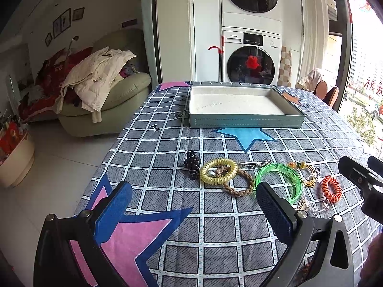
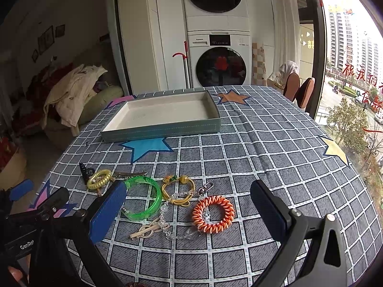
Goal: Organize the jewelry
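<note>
A grey-green tray [image 1: 246, 121] [image 2: 162, 129] with a white lining stands at the far side of the table. Jewelry lies in a row in front of it: a black hair claw [image 1: 192, 163], a yellow coil tie [image 1: 218, 171] [image 2: 99, 179], a braided brown ring [image 1: 239, 183], a green bangle [image 1: 280, 179] [image 2: 143, 197], a yellow cord bracelet [image 2: 178, 191], an orange coil tie [image 1: 331, 189] [image 2: 213, 214] and a clear bead chain [image 2: 172, 229]. My left gripper [image 1: 194, 196] is open and empty, just short of the row. My right gripper [image 2: 189, 199] is open and empty over the orange tie.
The table has a grey checked cloth with stars [image 1: 246, 136]. A metal hair clip [image 1: 253, 163] lies behind the bangle. A sofa with clothes [image 1: 100, 88] stands left of the table, washing machines [image 1: 251, 57] behind it, chairs [image 2: 299, 91] at the far right.
</note>
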`<state>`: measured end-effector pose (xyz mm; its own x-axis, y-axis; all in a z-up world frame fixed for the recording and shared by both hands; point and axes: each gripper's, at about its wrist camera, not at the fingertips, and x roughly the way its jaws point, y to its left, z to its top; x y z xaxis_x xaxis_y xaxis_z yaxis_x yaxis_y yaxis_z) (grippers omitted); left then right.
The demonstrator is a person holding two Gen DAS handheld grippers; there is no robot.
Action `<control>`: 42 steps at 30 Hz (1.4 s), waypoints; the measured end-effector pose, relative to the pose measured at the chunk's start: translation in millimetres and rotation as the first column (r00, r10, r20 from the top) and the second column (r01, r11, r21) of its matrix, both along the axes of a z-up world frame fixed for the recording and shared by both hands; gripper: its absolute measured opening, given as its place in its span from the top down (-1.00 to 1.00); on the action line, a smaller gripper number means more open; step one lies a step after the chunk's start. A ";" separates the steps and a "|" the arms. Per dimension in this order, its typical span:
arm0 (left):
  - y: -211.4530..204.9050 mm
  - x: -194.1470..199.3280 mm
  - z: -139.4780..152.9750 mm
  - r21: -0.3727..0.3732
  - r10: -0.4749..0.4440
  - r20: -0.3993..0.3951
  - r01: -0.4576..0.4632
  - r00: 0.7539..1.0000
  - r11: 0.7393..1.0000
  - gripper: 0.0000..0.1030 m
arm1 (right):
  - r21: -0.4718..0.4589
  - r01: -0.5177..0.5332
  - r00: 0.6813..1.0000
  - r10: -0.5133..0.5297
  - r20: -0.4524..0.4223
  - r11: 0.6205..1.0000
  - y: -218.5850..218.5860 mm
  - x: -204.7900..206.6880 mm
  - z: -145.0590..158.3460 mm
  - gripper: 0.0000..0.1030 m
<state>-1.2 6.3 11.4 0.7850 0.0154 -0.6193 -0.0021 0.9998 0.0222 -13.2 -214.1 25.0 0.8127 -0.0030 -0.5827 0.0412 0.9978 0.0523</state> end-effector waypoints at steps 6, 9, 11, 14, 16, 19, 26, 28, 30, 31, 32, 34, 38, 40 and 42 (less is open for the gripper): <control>2.2 1.6 -2.0 -0.005 0.005 -0.009 -0.005 1.000 1.000 -1.00 | 0.002 0.000 1.000 0.000 0.003 1.000 -0.8 -1.1 1.1 -1.00; 2.4 2.1 -2.4 -0.004 0.004 -0.010 -0.004 1.000 1.000 -1.00 | 0.003 -0.001 1.000 0.001 0.002 1.000 -2.2 -1.3 -0.4 -1.00; 2.3 2.0 -2.9 -0.005 0.005 -0.012 -0.005 1.000 1.000 -1.00 | 0.004 -0.001 1.000 0.001 0.001 1.000 -1.7 -0.9 -0.5 -1.00; 3.2 2.9 -4.2 -0.009 0.008 -0.019 -0.008 1.000 1.000 -1.00 | 0.005 0.000 1.000 0.000 -0.001 1.000 -2.3 -0.1 -1.6 -1.00; 3.9 3.7 -5.3 -0.014 0.011 -0.025 -0.011 1.000 1.000 -1.00 | 0.006 0.000 1.000 0.000 -0.001 1.000 -2.8 -0.3 -1.9 -1.00; 5.4 5.6 -6.7 -0.019 0.016 -0.033 -0.017 0.999 1.000 -1.00 | 0.006 0.000 1.000 0.000 -0.001 1.000 -2.8 -0.7 -2.0 -1.00; 4.6 6.1 -7.4 -0.023 0.018 -0.037 -0.019 0.999 1.000 -1.00 | 0.013 0.002 1.000 -0.002 -0.004 1.000 -4.1 0.1 -4.0 -1.00; 3.8 6.7 -7.6 -0.024 0.016 -0.040 -0.017 0.999 1.000 -1.00 | 0.013 0.002 1.000 -0.002 -0.005 1.000 -4.8 -0.3 -4.3 -1.00; 3.3 6.7 -7.6 -0.023 0.014 -0.040 -0.015 0.999 1.000 -1.00 | 0.013 0.002 1.000 -0.002 -0.005 1.000 -4.9 -0.3 -4.3 -1.00; 3.1 6.9 -7.6 -0.023 0.014 -0.040 -0.015 0.999 1.000 -1.00 | 0.013 0.002 1.000 -0.002 -0.004 1.000 -5.0 -0.5 -4.3 -1.00; 3.1 6.9 -7.7 -0.024 0.015 -0.040 -0.016 0.999 1.000 -1.00 | 0.013 0.002 1.000 -0.002 -0.004 1.000 -5.0 -0.6 -4.2 -1.00; 2.9 7.0 -7.8 -0.024 0.014 -0.042 -0.015 0.999 1.000 -1.00 | 0.013 0.002 1.000 -0.002 -0.005 1.000 -5.1 -0.5 -4.3 -1.00; 2.0 6.6 -8.5 -0.024 0.014 -0.047 -0.015 0.999 1.000 -1.00 | 0.014 0.000 1.000 0.000 -0.007 1.000 -5.1 -0.7 -5.0 -1.00; 1.3 6.4 -8.8 -0.025 0.013 -0.049 -0.014 0.999 1.000 -1.00 | 0.016 -0.001 1.000 0.002 -0.009 1.000 -5.2 -1.0 -4.8 -1.00; 0.9 6.3 -8.8 -0.024 0.012 -0.050 -0.013 0.999 1.000 -1.00 | 0.018 -0.001 1.000 0.001 -0.011 1.000 -4.4 -0.5 -5.1 -1.00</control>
